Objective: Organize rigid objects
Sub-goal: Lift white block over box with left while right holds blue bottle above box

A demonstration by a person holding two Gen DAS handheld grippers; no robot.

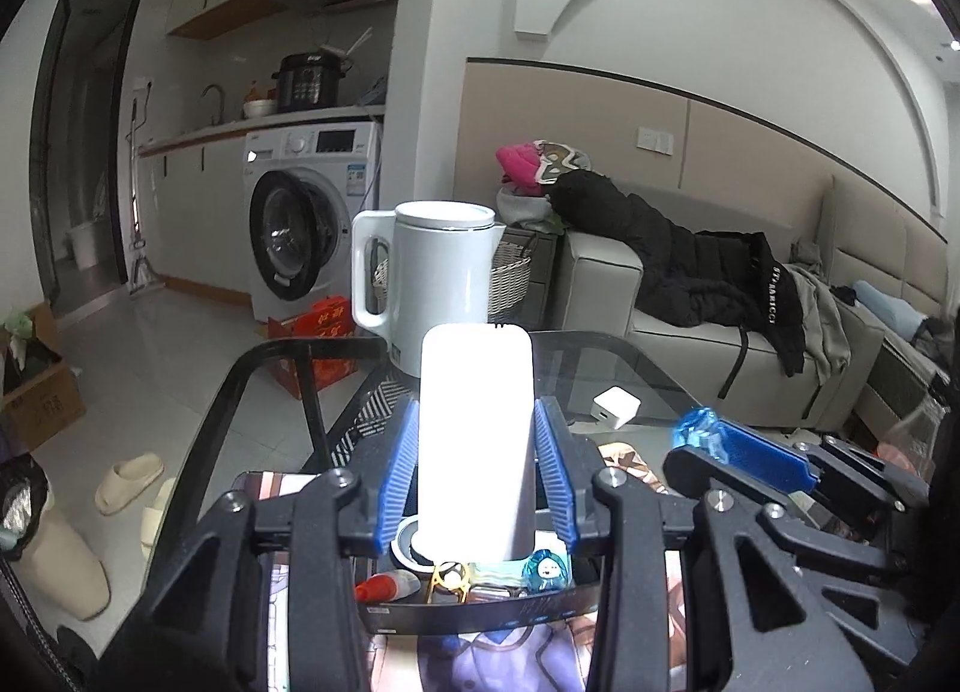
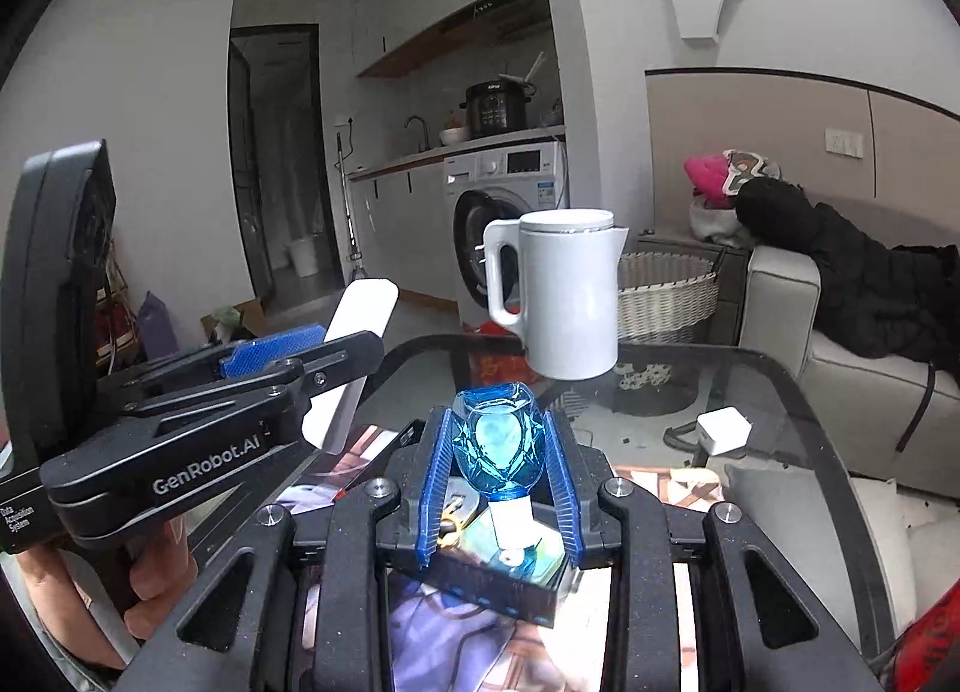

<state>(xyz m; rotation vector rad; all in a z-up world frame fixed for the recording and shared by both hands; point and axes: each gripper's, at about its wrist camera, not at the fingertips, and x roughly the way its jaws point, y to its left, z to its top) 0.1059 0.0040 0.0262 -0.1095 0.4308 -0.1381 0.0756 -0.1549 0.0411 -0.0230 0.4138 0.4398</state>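
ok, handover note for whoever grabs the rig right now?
Left hand-held gripper: shut on the flat white rounded-rectangle device, held upright.
Right hand-held gripper: shut on the faceted blue glass bottle.
Both hover over the shallow black tray, which holds a red-capped tube and small trinkets.
White charger cube lies loose on the glass table.
Left: place both, probably the cube.

Two grippers are in view, the left gripper [image 1: 477, 440] and the right gripper [image 2: 501, 488]. Each carries one item: one white rounded block [image 1: 477, 434] and one blue faceted bottle [image 2: 498, 443]. One white kettle [image 2: 564, 296] stands on the glass worktop [image 2: 798, 410], with one white charger cube [image 2: 723, 429] right of the kettle. One black tray [image 1: 480, 608] lies nearer than the kettle. Two beige slippers [image 1: 129, 482] lie on the floor.
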